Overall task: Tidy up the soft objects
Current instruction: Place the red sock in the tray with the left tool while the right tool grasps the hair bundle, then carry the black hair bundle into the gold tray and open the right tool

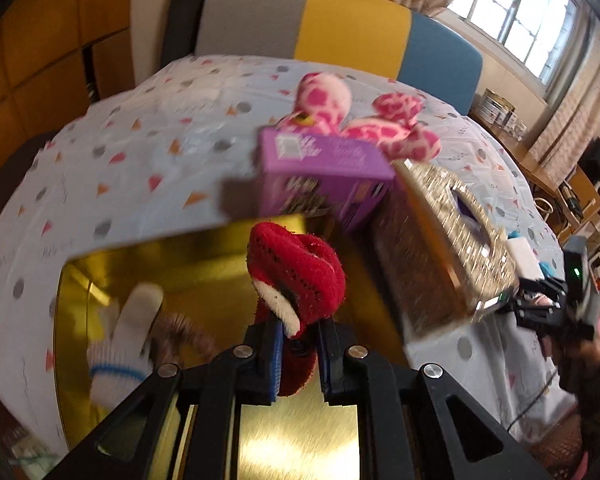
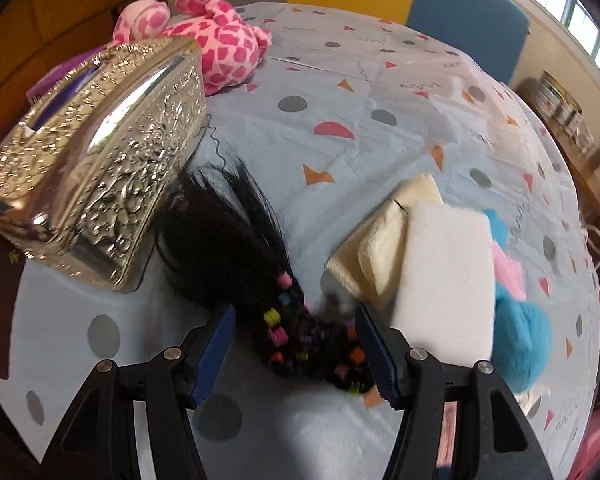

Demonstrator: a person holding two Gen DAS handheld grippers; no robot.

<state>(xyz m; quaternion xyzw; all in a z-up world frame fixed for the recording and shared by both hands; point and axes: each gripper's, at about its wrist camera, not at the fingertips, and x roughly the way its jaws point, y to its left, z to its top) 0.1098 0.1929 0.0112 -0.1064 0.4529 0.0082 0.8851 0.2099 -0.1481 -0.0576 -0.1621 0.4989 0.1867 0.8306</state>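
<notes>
My left gripper (image 1: 298, 340) is shut on a red fuzzy sock (image 1: 300, 276) with a white patch and holds it above a shiny gold tray (image 1: 204, 252). A white knit glove (image 1: 124, 340) and a brown furry item (image 1: 180, 332) lie in the tray. My right gripper (image 2: 296, 344) is open, with its jaws on either side of a black hair tuft with coloured beads (image 2: 260, 264) on the table. Folded white and cream cloths (image 2: 428, 260) lie to its right. A pink spotted plush (image 2: 216, 40) sits at the back, and it also shows in the left wrist view (image 1: 360, 116).
A silver embossed tissue box (image 2: 100, 160) stands left of the hair tuft, and in the left wrist view (image 1: 440, 240) beside a purple box (image 1: 324, 176). Blue and pink fluffy items (image 2: 516, 320) lie at the right. A patterned cloth covers the table (image 2: 380, 100). A multicoloured headboard (image 1: 340, 20) stands behind.
</notes>
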